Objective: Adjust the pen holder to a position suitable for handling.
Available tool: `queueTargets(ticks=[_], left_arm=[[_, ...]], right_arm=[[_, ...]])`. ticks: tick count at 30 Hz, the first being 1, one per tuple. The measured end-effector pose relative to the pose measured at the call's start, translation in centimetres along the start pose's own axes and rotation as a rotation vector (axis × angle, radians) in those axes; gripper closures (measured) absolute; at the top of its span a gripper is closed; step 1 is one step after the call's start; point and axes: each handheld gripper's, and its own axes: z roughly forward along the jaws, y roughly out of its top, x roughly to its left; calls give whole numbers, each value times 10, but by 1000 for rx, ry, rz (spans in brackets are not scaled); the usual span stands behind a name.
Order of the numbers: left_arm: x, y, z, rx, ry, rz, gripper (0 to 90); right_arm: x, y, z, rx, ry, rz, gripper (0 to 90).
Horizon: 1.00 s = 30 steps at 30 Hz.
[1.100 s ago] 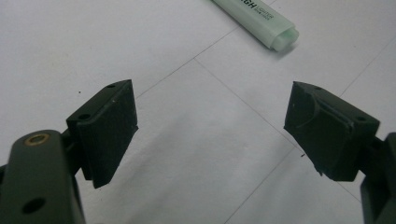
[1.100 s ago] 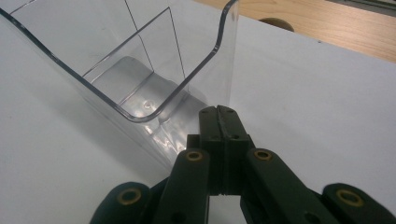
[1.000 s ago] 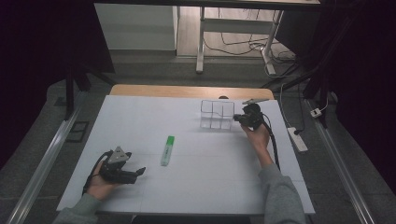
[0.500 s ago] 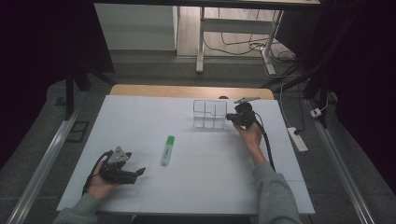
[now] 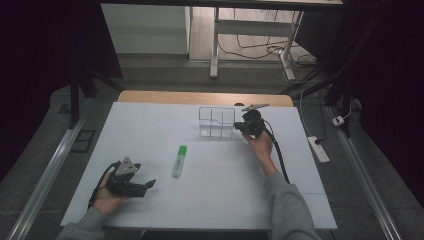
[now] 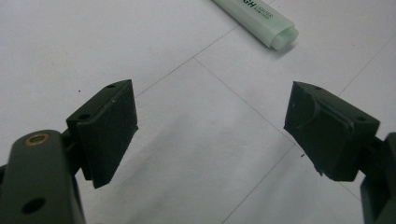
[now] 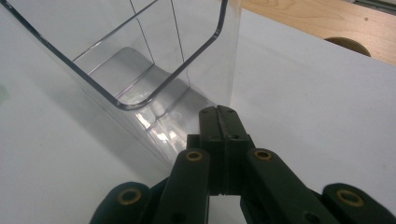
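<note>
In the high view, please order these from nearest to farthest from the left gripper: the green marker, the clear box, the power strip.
From the left gripper:
1. Green marker, mid-table, just right of it.
2. Clear box, far side, beside the right gripper.
3. Power strip, on the floor, right of the table.

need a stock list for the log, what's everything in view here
clear box: one, see-through with dividers, far middle of the sheet, empty as far as shows
highlighter: one, pale green with a brighter green cap, lying flat near the middle
table sheet: one, white, covering the table
wooden table edge: one, light brown, along the far side
power strip: one, white, on the floor at the right
left tongs: one, black, open, near left corner
right tongs: one, black, shut, tips against the clear box's side
</note>
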Motion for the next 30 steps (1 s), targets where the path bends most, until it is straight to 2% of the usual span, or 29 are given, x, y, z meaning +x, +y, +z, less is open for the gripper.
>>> queueTargets(ticks=[16, 20, 26, 30], left_arm=[[0, -1, 0, 0, -4, 2, 169], [0, -1, 0, 0, -3, 2, 169], [1, -1, -1, -1, -3, -1, 169], [1, -1, -1, -3, -4, -6, 169]], right_arm=[[12, 5, 11, -1, 19, -14, 891], [14, 6, 13, 4, 19, -30, 891], [14, 6, 11, 9, 30, -31, 891], [14, 4, 3, 13, 35, -28, 891]])
